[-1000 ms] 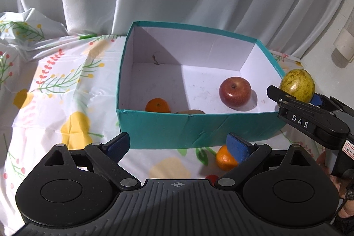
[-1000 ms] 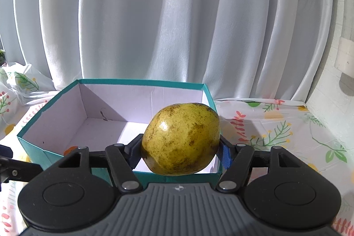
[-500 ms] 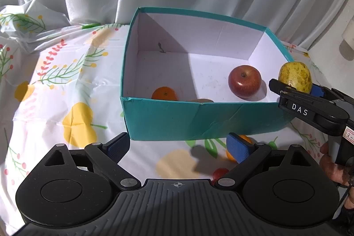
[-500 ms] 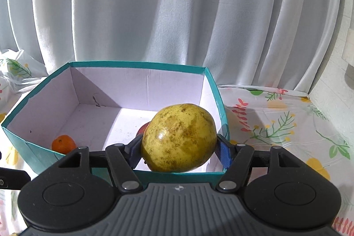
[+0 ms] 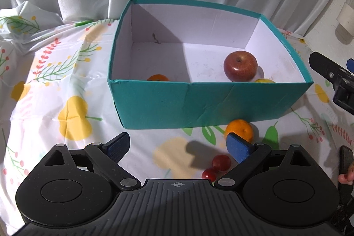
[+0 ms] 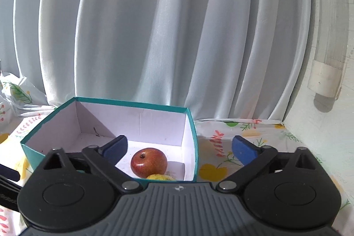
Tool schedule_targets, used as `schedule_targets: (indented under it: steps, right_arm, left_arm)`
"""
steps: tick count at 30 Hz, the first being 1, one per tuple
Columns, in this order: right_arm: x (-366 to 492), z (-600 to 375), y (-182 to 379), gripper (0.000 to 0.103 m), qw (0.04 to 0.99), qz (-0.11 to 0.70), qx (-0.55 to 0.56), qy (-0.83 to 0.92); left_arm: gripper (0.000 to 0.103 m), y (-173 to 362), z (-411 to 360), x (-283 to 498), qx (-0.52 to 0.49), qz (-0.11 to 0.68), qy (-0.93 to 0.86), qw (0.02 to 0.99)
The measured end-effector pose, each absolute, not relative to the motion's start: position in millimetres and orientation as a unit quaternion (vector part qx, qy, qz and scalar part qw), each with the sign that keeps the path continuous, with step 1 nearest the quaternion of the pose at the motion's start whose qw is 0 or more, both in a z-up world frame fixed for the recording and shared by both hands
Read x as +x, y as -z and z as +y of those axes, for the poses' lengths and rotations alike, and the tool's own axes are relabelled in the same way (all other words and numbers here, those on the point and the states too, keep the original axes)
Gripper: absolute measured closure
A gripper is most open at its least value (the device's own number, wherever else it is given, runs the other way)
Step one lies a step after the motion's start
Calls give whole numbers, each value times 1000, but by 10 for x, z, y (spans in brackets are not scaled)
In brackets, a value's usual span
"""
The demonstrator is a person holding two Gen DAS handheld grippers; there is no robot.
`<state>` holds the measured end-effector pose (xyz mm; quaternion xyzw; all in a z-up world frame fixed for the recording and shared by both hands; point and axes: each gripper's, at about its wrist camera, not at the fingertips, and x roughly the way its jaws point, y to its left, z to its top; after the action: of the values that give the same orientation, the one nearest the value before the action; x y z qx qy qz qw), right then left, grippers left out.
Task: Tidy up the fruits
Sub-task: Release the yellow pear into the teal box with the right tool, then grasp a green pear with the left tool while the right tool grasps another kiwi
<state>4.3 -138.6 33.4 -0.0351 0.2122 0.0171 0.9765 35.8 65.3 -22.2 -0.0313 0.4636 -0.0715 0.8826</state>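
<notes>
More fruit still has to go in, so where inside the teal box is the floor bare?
Bare: the box floor's back half and the middle strip between the orange and the red apple. Crowded: the front right corner, where the apple and yellow fruit sit together.

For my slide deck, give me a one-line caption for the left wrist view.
Open left tongs hover over an orange and cherry tomatoes beside the teal box holding an apple.
</notes>
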Motion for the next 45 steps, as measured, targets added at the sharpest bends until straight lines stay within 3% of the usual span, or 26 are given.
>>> schedule_targets:
  steps: [33,41,43,45]
  right_arm:
    - [-1115,-1152,-60,1,960,274,-17,52]
    - [-1201,-1057,54,1,952,299,-13,60]
    - [-1219,-1022,73,1,951,303,-15,62]
    - [-1221,-999,99,1,948,310,-16,65]
  left_arm:
    - [6,422,604,-621,41,364,148,919]
    - [6,598,603,-854,97,353,185,912]
    - [7,684,604,-844,104,363,190,906]
    - [19,777,603,-802,107,383,191,898]
